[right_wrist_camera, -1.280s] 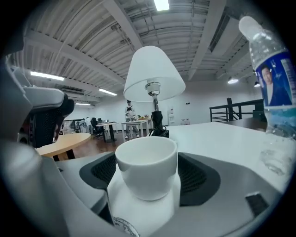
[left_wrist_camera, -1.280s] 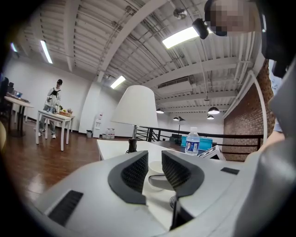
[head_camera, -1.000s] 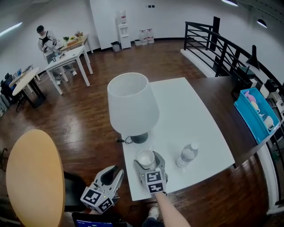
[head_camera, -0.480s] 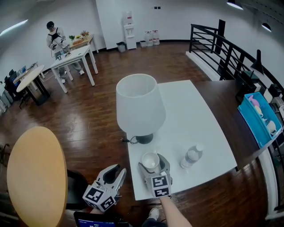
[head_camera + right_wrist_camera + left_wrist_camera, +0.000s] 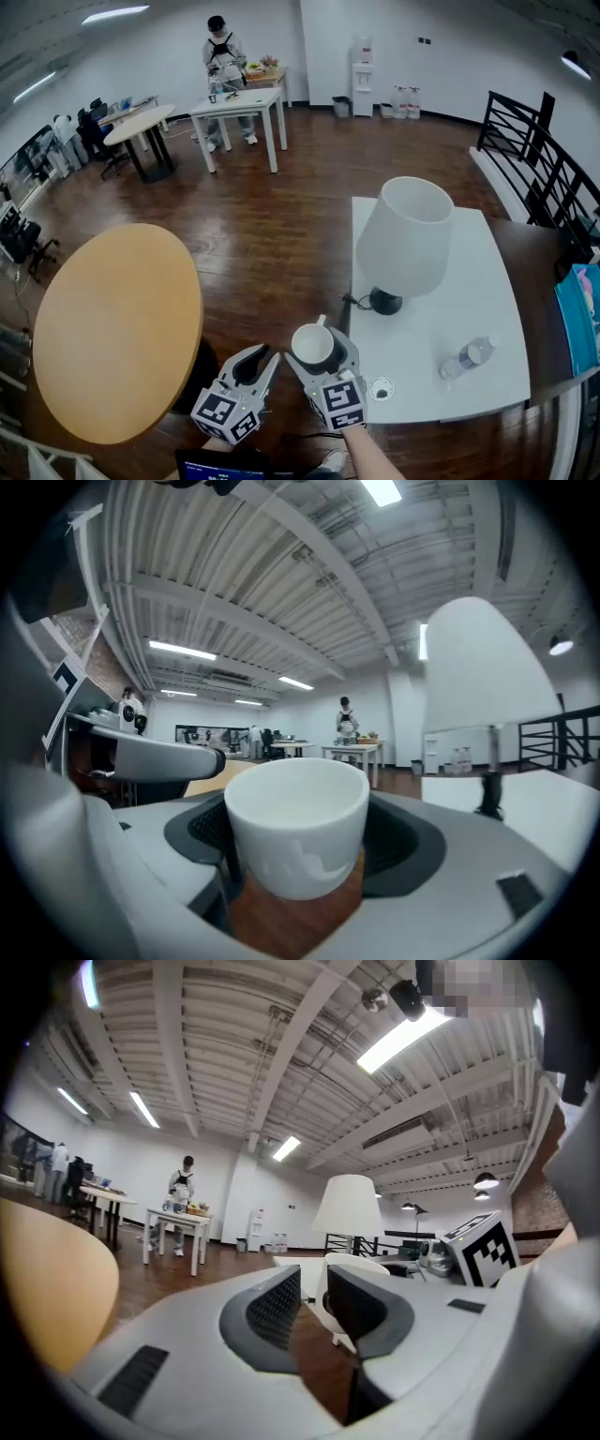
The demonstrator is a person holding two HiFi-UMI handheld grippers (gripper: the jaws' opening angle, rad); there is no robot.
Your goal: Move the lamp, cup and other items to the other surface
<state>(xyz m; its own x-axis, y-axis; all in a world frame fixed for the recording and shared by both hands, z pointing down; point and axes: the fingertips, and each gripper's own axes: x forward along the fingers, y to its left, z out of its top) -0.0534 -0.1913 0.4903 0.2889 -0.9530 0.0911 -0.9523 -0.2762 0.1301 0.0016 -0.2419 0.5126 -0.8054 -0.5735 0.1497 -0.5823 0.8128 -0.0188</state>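
A white cup (image 5: 312,343) (image 5: 298,832) hangs over the wood floor, just left of the white table (image 5: 487,309), with my right gripper (image 5: 320,351) (image 5: 298,850) shut on it. The lamp (image 5: 405,234), with a white shade and a dark base, stands on the white table's left part. A clear bottle (image 5: 466,356) lies near that table's front right. My left gripper (image 5: 262,352) (image 5: 314,1283) hovers beside the right one with its jaws drawn together and nothing between them. The round wooden table (image 5: 117,328) is at the left.
A small ring-shaped mark or disc (image 5: 380,387) sits on the white table's front left corner. The lamp's cord trails off the table's left edge. A black railing (image 5: 525,150) runs behind on the right. A person (image 5: 225,47) stands at far tables.
My right gripper has lifted the cup off the white table and carried it left past the table's edge. The view has swung left, bringing the round wooden table closer.
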